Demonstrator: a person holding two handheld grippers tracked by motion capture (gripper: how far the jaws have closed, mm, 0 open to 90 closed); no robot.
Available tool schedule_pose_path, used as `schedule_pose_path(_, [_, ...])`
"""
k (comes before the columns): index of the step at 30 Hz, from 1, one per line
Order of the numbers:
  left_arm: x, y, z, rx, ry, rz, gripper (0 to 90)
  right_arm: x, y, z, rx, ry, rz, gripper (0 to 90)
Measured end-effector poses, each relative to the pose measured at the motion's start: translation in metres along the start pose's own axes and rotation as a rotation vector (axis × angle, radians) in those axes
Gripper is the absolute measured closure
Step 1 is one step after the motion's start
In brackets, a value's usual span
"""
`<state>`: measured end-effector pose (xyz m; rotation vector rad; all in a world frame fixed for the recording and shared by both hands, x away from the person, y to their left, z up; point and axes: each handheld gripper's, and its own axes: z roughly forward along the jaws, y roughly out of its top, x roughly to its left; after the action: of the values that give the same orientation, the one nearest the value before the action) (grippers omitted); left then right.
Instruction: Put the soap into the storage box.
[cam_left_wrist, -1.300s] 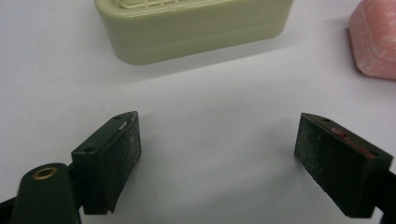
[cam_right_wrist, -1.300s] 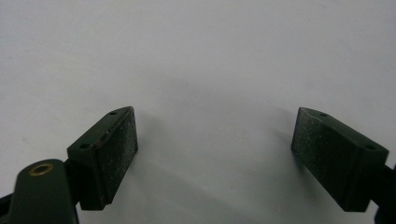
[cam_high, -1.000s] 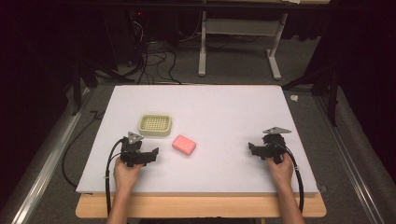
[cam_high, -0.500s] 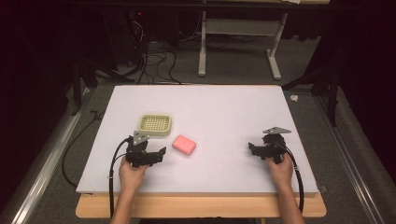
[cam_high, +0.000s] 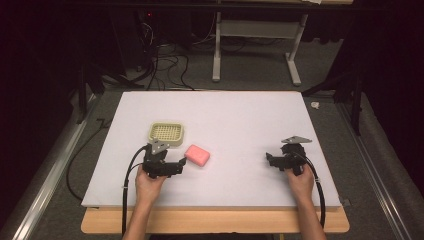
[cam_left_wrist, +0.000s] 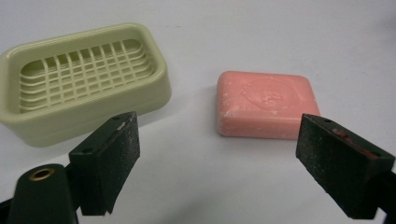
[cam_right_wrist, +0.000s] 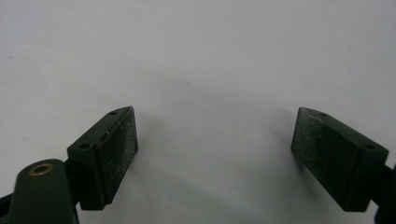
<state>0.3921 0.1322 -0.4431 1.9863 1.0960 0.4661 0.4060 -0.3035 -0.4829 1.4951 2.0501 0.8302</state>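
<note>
I am easing my left gripper in toward the pink soap — lying on the desk beside the soap dish — fingers wide, likely for a grasp, while my right gripper is waiting wide open.

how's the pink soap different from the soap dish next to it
The soap is a solid pink bar with a scuffed, whitish top; the soap dish is pale yellow-green and hollow, with a slotted grid floor. The dish looks larger and taller than the soap. The dish holds nothing, and the soap lies apart on the white table. Both are rounded rectangles lying flat.
</note>
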Motion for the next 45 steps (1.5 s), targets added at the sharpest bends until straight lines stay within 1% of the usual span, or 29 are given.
schedule_pose_path(1, [-0.001,0.001,0.001,0.003,-0.004,0.003,13.4,0.000,0.000,0.000,0.001,0.001,0.001,15.1])
schedule_pose_path(7, [-0.009,0.008,0.008,0.017,0.008,0.012,11.7,0.000,0.000,0.000,0.000,0.000,0.000,15.1])
schedule_pose_path(9, [-0.013,0.011,0.012,0.025,-0.001,0.019,11.6,0.000,0.000,0.000,0.001,0.000,0.001,15.1])
schedule_pose_path(16, [-0.022,0.017,0.020,0.033,-0.008,0.035,9.9,0.000,0.000,0.000,0.000,0.000,0.000,15.1])
schedule_pose_path(18, [-0.023,0.019,0.022,0.024,-0.013,0.033,8.9,0.000,0.000,0.000,0.000,0.000,0.000,15.1])
schedule_pose_path(19, [-0.024,0.020,0.026,0.040,-0.026,0.028,7.9,0.000,0.000,0.000,0.001,0.000,0.001,15.1])
schedule_pose_path(22, [-0.025,0.021,0.029,0.049,-0.026,0.027,7.2,0.000,0.000,0.000,0.000,0.000,0.000,15.1])
schedule_pose_path(29, [-0.029,0.024,0.043,0.086,-0.034,0.032,3.8,0.000,0.000,0.000,0.001,0.000,0.001,15.1])
schedule_pose_path(34, [-0.033,0.025,0.053,0.106,-0.031,0.037,3.3,0.000,0.000,0.000,0.000,0.000,0.000,15.1])
schedule_pose_path(39, [-0.038,0.024,0.063,0.129,-0.017,0.051,4.0,0.000,0.000,0.000,0.001,0.000,0.001,15.1])
schedule_pose_path(42, [-0.038,0.024,0.067,0.139,-0.009,0.055,4.2,0.000,0.000,0.000,0.000,0.000,0.000,15.1])
schedule_pose_path(45, [-0.039,0.023,0.071,0.148,-0.010,0.051,5.1,0.000,0.000,0.000,0.000,0.000,0.000,15.1])
